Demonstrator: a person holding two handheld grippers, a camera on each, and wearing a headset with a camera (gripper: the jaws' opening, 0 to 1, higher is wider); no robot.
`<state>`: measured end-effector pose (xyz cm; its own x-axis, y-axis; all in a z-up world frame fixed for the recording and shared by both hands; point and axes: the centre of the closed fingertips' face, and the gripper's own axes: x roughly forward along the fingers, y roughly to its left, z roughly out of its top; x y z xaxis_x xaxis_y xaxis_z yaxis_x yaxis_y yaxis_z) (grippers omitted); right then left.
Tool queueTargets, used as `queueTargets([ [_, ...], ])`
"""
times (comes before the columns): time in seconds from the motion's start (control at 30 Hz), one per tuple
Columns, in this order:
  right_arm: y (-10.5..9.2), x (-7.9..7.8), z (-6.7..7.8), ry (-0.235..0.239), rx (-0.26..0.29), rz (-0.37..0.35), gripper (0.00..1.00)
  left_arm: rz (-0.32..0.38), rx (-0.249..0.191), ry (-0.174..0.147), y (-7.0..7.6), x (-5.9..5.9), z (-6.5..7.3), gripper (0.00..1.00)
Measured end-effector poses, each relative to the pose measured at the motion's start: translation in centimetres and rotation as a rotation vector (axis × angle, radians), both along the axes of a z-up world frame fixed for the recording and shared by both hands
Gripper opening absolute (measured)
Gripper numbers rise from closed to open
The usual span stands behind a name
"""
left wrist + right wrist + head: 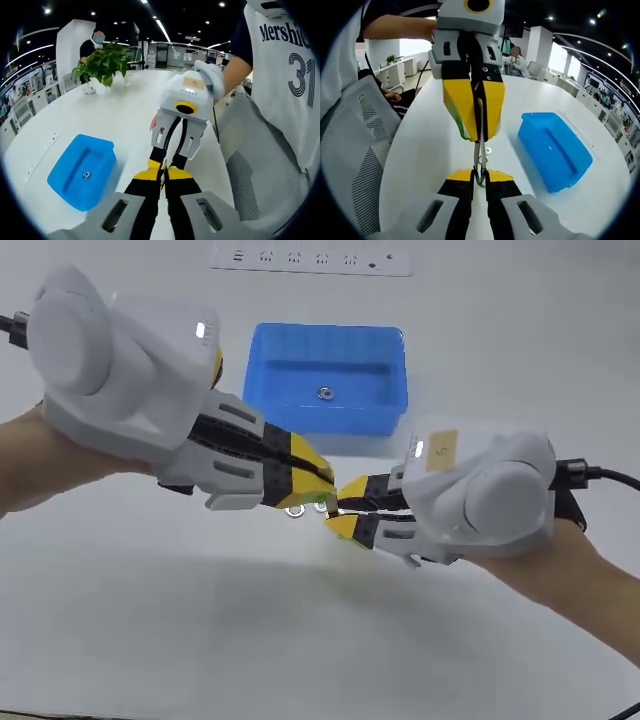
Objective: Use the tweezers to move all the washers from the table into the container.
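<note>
Right gripper (345, 513): jaws closed on the near end of the tweezers (478, 147). Left gripper (318, 478) meets it head-on, with its jaws clamped on the same tweezers further along. Both have the tool at once, so this reads as a handover or regrip, not a pick yet. Can't tell which end of the tweezers is the working tip; too thin here.

Two washers (295, 511) lie flat on the table (200, 630) right under the jaw tips. They're close together and outside the container (325, 375).

To do it well:
- Settle on one holder. Release the other only once that grip is firm, else the tool may rotate or drop and scatter the washers.
- Leave the working tips sticking out clear of the jaws and squeeze across both arms.
- Take one washer at a time, by the rim.

Container sits just beyond, open top, lone washer (325, 393) inside, so it's a short carry. Power strip (312, 258) at the far edge, irrelevant.
</note>
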<state>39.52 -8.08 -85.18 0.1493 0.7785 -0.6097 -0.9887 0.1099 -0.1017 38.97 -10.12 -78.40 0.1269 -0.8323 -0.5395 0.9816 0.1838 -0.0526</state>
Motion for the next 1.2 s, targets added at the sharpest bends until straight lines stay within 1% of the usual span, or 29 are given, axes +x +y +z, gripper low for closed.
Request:
queueTargets([
  [0.17, 0.3, 0.0, 0.9, -0.016, 0.008, 0.013, 0.1, 0.003, -0.001, 0.0, 0.4, 0.0, 0.8, 0.07],
  [0.33, 0.7, -0.2, 2.1, -0.031, 0.025, 0.034, 0.1, -0.005, 0.001, -0.013, 0.9, 0.0, 1.8, 0.07],
  [0.5, 1.0, 0.2, 3.4, -0.058, 0.034, 0.049, 0.1, -0.005, 0.0, -0.046, 1.4, 0.2, 3.0, 0.07],
  [0.57, 1.2, 0.3, 3.9, -0.084, 0.029, 0.061, 0.1, -0.007, 0.001, -0.056, 1.5, 0.3, 3.5, 0.07],
  [0.6, 1.3, 0.4, 4.1, -0.097, 0.025, 0.067, 0.1, -0.008, 0.002, -0.063, 1.7, 0.5, 3.4, 0.07],
  [0.67, 1.4, 0.7, 4.5, -0.113, 0.02, 0.074, 0.1, -0.006, 0.001, -0.076, 1.8, 0.8, 4.3, 0.07],
  [0.7, 1.4, 1.1, 4.8, -0.119, 0.022, 0.072, 0.1, -0.005, 0.0, -0.088, 1.8, 1.1, 4.7, 0.07],
  [0.73, 1.4, 1.3, 5.1, -0.122, 0.023, 0.07, 0.1, -0.003, -0.001, -0.092, 1.9, 1.3, 4.9, 0.07],
  [0.77, 1.5, 1.7, 5.5, -0.129, 0.029, 0.068, 0.1, 0.0, -0.003, -0.099, 2.0, 1.5, 5.1, 0.07],
  [0.8, 1.5, 2.0, 5.7, -0.136, 0.032, 0.065, 0.1, 0.001, -0.001, -0.119, 2.0, 1.9, 5.5, 0.07],
  [0.83, 1.5, 2.4, 6.2, -0.141, 0.037, 0.061, 0.1, 0.001, -0.003, -0.121, 2.0, 2.1, 5.8, 0.07],
  [0.87, 1.6, 2.8, 6.6, -0.148, 0.044, 0.058, 0.1, 0.0, -0.004, -0.134, 2.0, 2.4, 6.2, 0.07],
  [0.93, 1.7, 3.3, 7.2, -0.159, 0.05, 0.058, 0.1, -0.006, 0.002, -0.15, 2.1, 2.8, 6.8, 0.07],
  [1.1, 1.9, 4.5, 8.5, -0.192, 0.06, 0.06, 0.1, -0.024, 0.015, -0.177, 2.2, 4.2, 8.0, 0.06],
  [1.13, 2.0, 4.9, 8.7, -0.195, 0.063, 0.058, 0.1, -0.03, 0.021, -0.187, 2.2, 4.5, 8.0, 0.06],
  [1.2, 2.0, 5.5, 9.0, -0.202, 0.069, 0.057, 0.1, -0.037, 0.026, -0.192, 2.2, 5.0, 8.4, 0.06],
])
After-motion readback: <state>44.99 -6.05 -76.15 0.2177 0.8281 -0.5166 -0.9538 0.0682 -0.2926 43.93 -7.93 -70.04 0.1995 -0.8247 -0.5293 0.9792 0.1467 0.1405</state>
